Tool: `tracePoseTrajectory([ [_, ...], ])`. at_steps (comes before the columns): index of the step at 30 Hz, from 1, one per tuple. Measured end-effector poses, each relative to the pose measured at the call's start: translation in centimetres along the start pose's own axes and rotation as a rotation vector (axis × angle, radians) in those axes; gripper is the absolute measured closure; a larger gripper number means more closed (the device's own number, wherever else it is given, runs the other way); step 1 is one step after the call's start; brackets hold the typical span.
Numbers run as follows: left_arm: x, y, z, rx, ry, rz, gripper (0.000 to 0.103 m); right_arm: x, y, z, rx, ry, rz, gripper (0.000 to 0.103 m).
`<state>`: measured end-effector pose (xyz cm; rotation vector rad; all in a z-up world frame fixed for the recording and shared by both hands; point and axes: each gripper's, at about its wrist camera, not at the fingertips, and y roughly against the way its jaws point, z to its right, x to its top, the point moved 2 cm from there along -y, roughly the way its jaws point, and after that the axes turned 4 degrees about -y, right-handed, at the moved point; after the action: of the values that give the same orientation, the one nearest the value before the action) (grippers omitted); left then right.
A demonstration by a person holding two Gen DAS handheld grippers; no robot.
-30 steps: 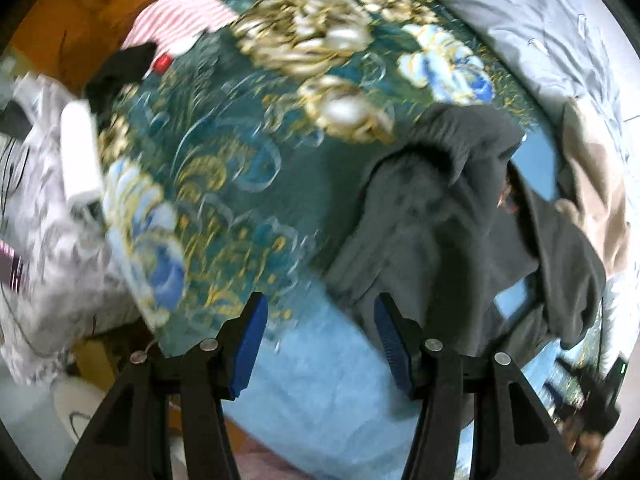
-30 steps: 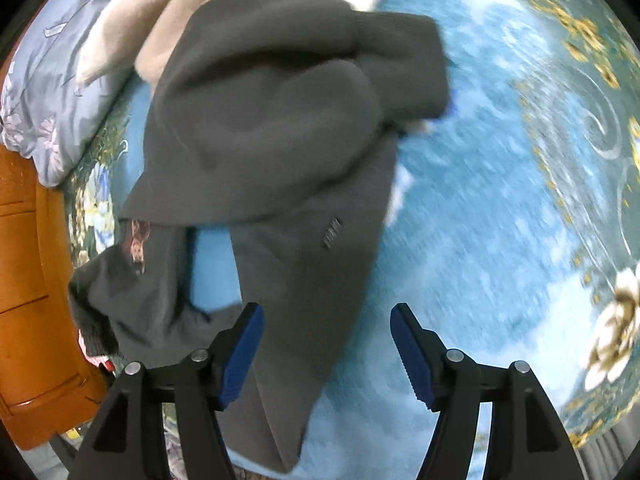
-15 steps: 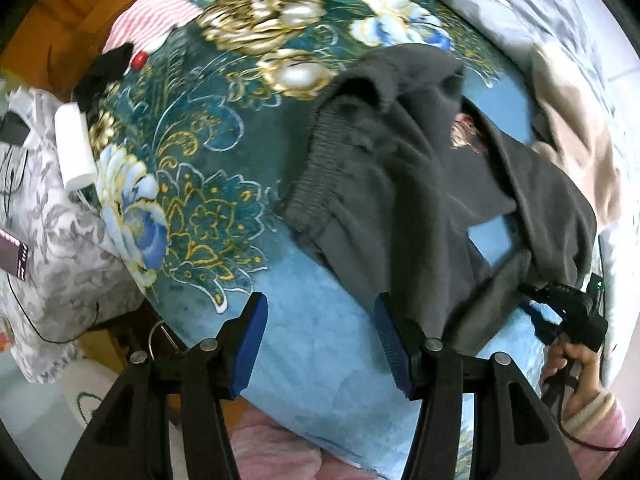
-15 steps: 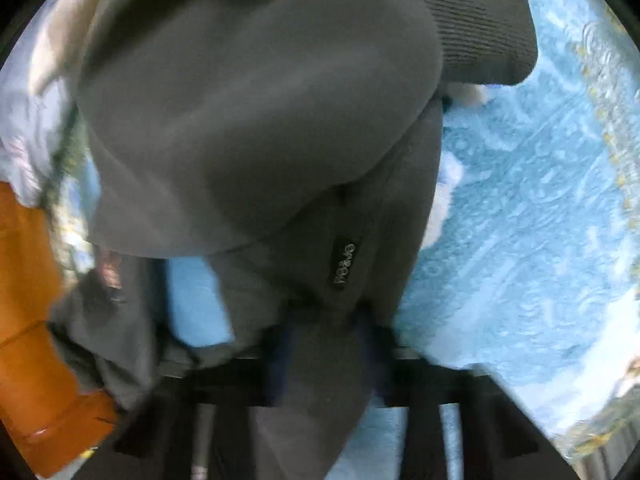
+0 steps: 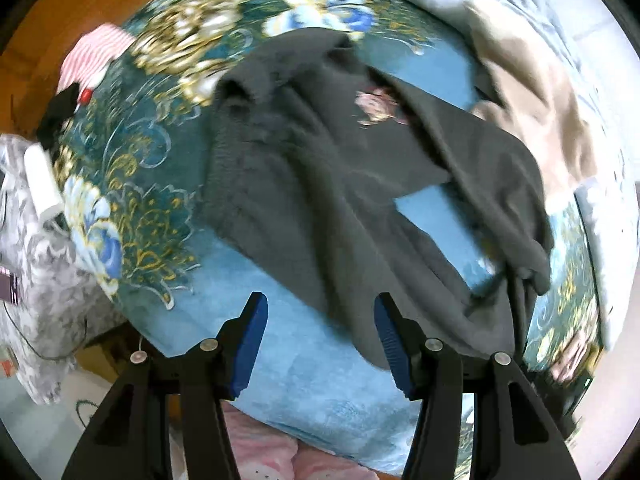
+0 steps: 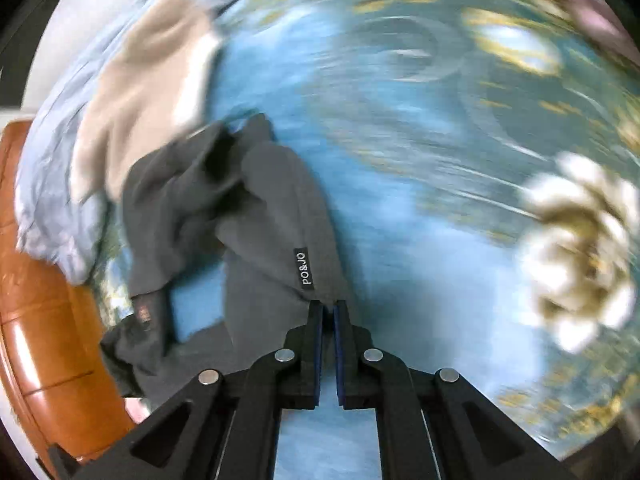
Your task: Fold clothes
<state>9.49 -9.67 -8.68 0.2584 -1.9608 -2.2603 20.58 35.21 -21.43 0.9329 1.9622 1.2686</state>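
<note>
A dark grey garment (image 5: 320, 184) lies crumpled on the blue floral bedspread (image 5: 152, 184). It has a small picture patch (image 5: 376, 106). My left gripper (image 5: 320, 328) is open and empty, just in front of the garment's near edge. In the right wrist view my right gripper (image 6: 328, 308) is shut on the edge of the grey garment (image 6: 272, 216), close to its black label (image 6: 304, 268), and pulls it taut. The right view is motion-blurred.
A beige garment (image 5: 536, 108) lies beyond the grey one, also in the right wrist view (image 6: 148, 76). A pale grey-blue quilt (image 6: 52, 184) lies next to an orange wooden headboard (image 6: 36, 320). A red striped cloth (image 5: 92, 56) and a white box (image 5: 40, 184) sit at the bed's left edge.
My right gripper has closed on the grey garment's edge and pulled it across the bed. My left gripper has come nearer the garment and stays open.
</note>
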Motion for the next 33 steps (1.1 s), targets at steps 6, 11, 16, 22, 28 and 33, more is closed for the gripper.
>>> tracePoseTrajectory([
  [6, -0.9, 0.2, 2.0, -0.005, -0.008, -0.019, 0.046, -4.1, -1.4, 5.5, -0.072, -0.020, -0.136, 0.097],
  [11, -1.5, 0.7, 3.5, 0.004, -0.031, -0.018, 0.046, -3.0, -0.9, 6.8, -0.032, -0.034, -0.124, 0.084],
  [16, -2.1, 1.5, 4.1, 0.025, -0.054, -0.005, 0.046, 2.1, 1.2, 10.6, 0.035, -0.193, 0.025, 0.054],
  [22, -3.0, 2.8, 2.7, 0.064, -0.008, -0.011, 0.046, 6.3, -2.4, 11.3, 0.098, -0.307, -0.028, 0.054],
  [28, -3.7, 3.9, 0.7, 0.090, 0.061, 0.006, 0.046, 7.1, -3.6, 9.2, 0.223, -0.329, -0.104, 0.096],
  [33, -4.1, 3.2, -1.0, 0.037, 0.183, -0.003, 0.046, 8.1, 3.5, 11.2, 0.299, -0.227, 0.051, 0.098],
])
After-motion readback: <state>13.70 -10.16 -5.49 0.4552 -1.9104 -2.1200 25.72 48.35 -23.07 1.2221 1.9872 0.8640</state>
